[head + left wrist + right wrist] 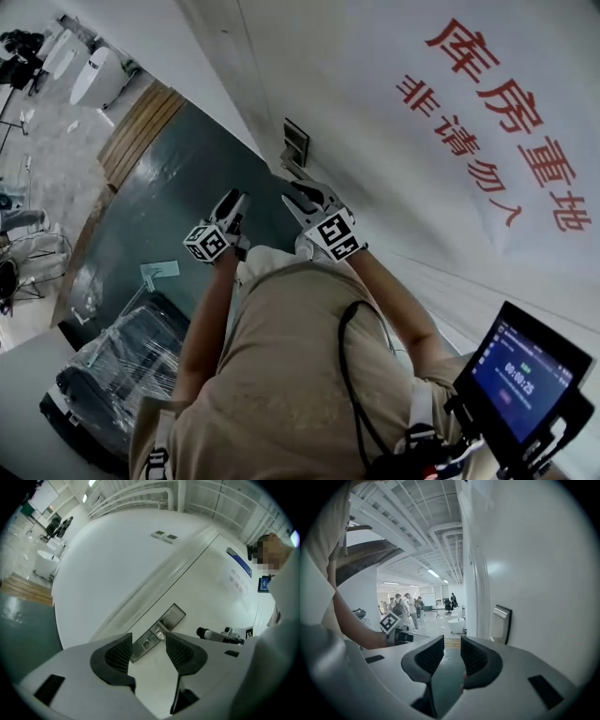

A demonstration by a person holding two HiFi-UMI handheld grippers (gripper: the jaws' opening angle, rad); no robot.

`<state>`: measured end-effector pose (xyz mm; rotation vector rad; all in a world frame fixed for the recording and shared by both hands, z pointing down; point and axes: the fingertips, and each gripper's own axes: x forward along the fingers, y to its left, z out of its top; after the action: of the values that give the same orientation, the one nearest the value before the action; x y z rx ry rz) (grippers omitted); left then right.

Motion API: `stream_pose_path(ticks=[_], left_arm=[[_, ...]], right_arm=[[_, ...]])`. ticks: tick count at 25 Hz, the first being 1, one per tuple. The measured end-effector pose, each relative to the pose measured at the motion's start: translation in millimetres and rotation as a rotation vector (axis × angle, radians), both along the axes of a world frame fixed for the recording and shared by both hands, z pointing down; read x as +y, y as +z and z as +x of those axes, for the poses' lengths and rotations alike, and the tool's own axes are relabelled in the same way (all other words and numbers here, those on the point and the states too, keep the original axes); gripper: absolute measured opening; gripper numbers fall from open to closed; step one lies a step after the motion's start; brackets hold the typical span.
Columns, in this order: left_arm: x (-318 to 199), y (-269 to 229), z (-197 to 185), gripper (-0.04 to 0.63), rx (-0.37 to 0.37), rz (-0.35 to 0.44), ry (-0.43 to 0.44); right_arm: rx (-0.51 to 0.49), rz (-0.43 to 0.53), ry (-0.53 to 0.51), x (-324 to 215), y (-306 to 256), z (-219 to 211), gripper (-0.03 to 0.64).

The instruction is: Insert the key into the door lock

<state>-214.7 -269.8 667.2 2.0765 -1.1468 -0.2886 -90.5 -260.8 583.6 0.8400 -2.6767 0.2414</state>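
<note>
Against the white door [422, 216], the left gripper [148, 639] faces the steel door lock [161, 625] with jaws spread wide and empty; the right gripper [452, 641], jaws narrowly parted, grips nothing. No view shows the key clearly. Dark green floor [187, 187] runs alongside.

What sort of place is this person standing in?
Likely a big indoor workshop or lab hall, beside a storeroom door: a red-lettered sign on the white door, a metal lock plate, and bare pipes under a high ceiling.
</note>
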Motion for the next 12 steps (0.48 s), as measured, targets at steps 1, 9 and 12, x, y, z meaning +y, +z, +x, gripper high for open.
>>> stream_pose_path(ticks=[1,9,12], left_arm=[[5.4,-7.1,-9.8,0.218,-0.021,0.021,-0.022],[57.4,-39.1,-106.8,0.219,-0.15,0.079,-0.192],[85.5,-52.2,-139.5,0.219,-0.18,0.096,-0.237]], right_arm=[[0.003,0.008,-0.012,-1.2,-1.0,-7.9,0.109],[-0.013,0.051,-0.098,7.5,-30.2,-88.8,0.109],[-0.017,0.061,-0.127,18.9,-35.0,-119.7,0.109]])
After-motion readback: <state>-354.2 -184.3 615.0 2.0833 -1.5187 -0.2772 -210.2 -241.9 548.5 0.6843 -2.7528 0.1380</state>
